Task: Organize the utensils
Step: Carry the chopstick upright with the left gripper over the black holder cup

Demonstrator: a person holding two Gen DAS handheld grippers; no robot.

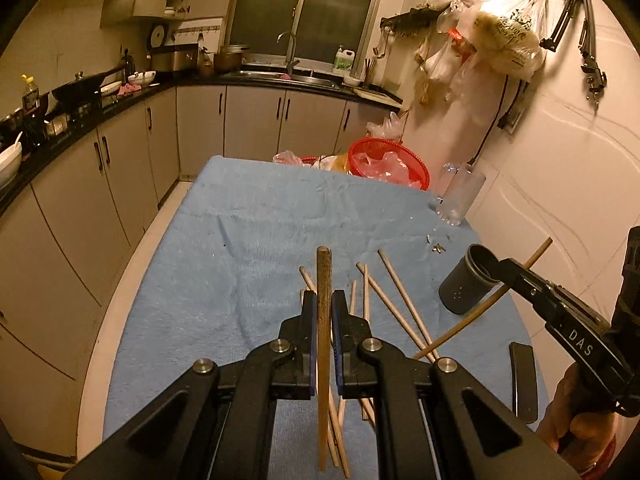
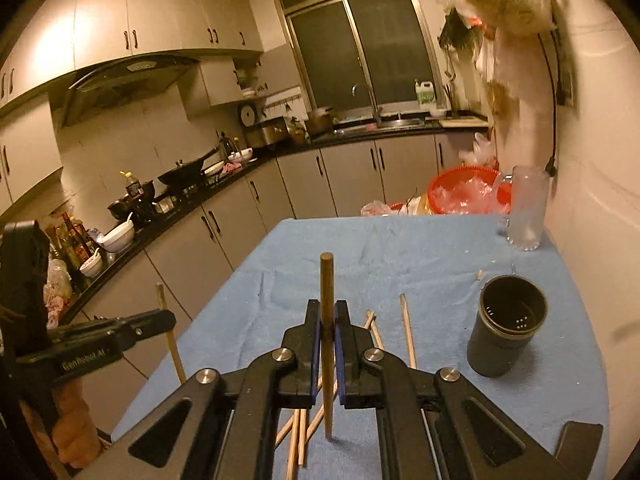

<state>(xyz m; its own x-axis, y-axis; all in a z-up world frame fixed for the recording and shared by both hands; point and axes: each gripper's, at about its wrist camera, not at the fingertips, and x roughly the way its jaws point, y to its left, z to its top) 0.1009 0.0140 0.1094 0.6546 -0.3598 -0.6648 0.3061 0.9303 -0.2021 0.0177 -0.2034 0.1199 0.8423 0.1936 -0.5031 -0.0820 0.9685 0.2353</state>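
My left gripper [image 1: 323, 302] is shut on a wooden chopstick [image 1: 323, 280] held upright above the blue cloth [image 1: 240, 264]. My right gripper [image 2: 328, 312] is shut on another chopstick [image 2: 327, 280], also upright. Several loose chopsticks [image 1: 394, 300] lie crossed on the cloth below the grippers; they also show in the right wrist view [image 2: 407, 328]. A dark cylindrical utensil holder [image 2: 506, 332] stands open and upright to the right; it also shows in the left wrist view [image 1: 468, 280]. In the left wrist view the right gripper [image 1: 505, 270] shows beside the holder with its chopstick [image 1: 480, 312] slanting past.
A clear glass mug [image 2: 526, 208] stands at the cloth's far right, by the wall. A red basket [image 2: 464, 196] with plastic bags sits behind the table's far edge. A black flat object [image 1: 522, 384] lies at the near right. Kitchen counters run along the left.
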